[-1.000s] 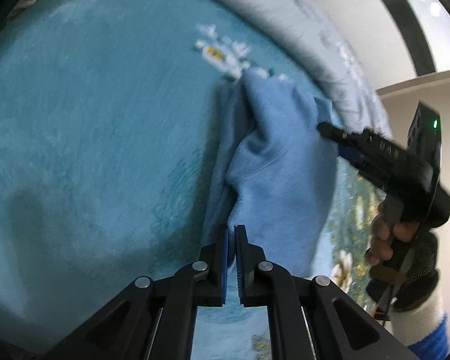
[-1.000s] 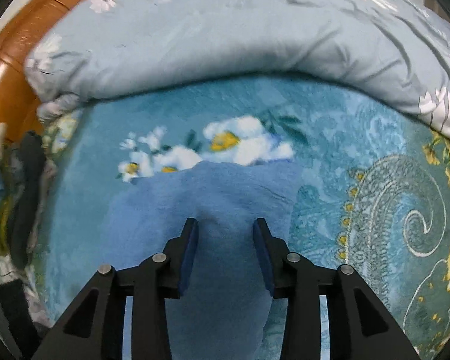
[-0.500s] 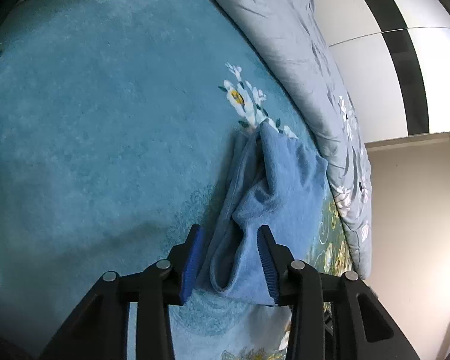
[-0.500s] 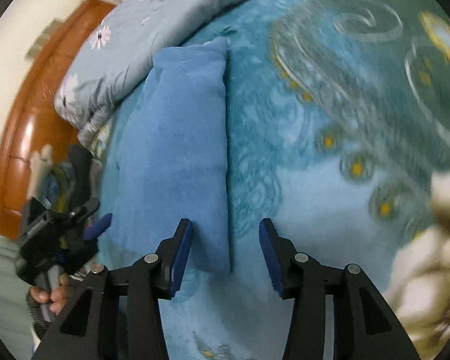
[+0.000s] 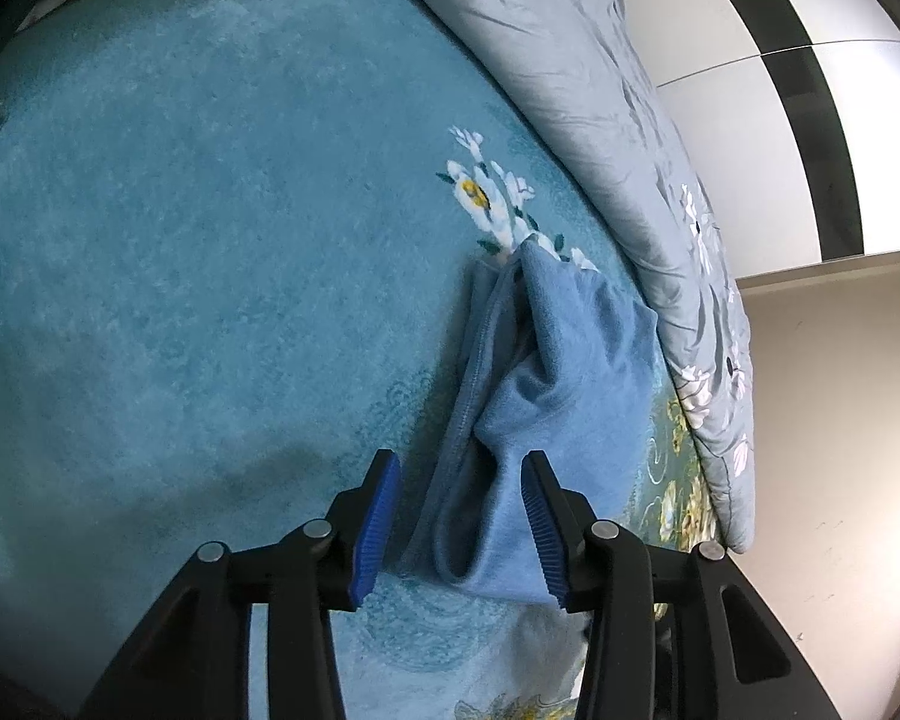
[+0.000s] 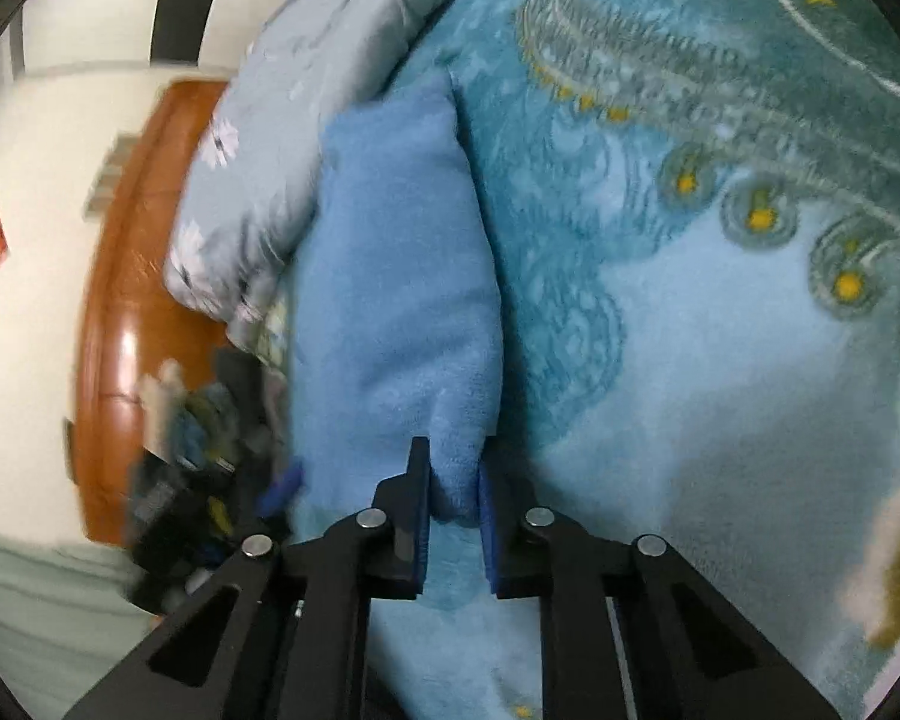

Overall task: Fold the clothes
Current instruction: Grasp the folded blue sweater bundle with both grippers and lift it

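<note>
On the teal blanket (image 5: 210, 240), right claw (image 6: 455, 501) has just closed, pinching the blue garment (image 6: 396, 276); left claw (image 5: 461, 519) parted astride it.

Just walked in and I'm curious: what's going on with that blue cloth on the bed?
A person is folding a blue garment on a teal blanket, with a gripper in each hand. The right gripper has just been closing and now pinches one end of it. The left gripper stands open around the other end, not pressing it.

A home bedroom: floral blanket (image 5: 210, 240), quilt (image 5: 570, 60), wooden headboard (image 6: 120, 300).
</note>
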Demonstrator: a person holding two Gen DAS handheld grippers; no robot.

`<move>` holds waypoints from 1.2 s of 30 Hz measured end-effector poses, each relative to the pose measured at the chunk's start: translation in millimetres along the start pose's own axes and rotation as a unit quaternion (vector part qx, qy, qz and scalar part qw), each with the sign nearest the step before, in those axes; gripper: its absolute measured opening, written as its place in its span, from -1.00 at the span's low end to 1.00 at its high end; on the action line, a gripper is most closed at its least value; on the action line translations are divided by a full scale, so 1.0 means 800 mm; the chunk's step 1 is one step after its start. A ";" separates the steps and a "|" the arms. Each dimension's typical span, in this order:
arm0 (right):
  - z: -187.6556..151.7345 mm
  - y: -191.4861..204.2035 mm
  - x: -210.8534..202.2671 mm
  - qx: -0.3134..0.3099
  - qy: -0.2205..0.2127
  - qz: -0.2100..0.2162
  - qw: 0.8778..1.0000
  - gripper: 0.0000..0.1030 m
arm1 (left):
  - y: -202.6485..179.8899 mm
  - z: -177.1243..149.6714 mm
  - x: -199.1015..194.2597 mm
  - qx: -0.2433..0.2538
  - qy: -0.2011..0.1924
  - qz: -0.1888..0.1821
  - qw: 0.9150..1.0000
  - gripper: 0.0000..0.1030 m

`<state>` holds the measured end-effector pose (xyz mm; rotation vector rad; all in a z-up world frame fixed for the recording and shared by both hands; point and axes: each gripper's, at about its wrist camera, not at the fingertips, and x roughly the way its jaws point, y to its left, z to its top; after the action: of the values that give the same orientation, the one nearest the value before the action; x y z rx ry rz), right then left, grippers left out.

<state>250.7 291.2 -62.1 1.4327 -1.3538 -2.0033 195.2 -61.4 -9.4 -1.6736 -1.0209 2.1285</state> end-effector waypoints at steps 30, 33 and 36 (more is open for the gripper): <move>0.080 -0.040 -0.069 0.042 -0.066 -0.045 0.996 -0.13 | -0.041 0.070 0.136 -0.020 0.077 -0.072 0.994 0.36; 0.068 -0.043 -0.053 0.057 -0.075 -0.037 0.995 -0.13 | -0.055 0.071 0.149 -0.007 0.089 -0.085 0.992 0.32; 0.063 -0.044 -0.048 0.070 -0.097 -0.028 0.992 -0.13 | -0.066 0.066 0.156 0.012 0.091 -0.084 0.992 0.31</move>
<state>232.6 361.5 -67.9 1.3777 -1.5791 -2.1699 96.3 29.8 -63.5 -1.6702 -1.0367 1.8401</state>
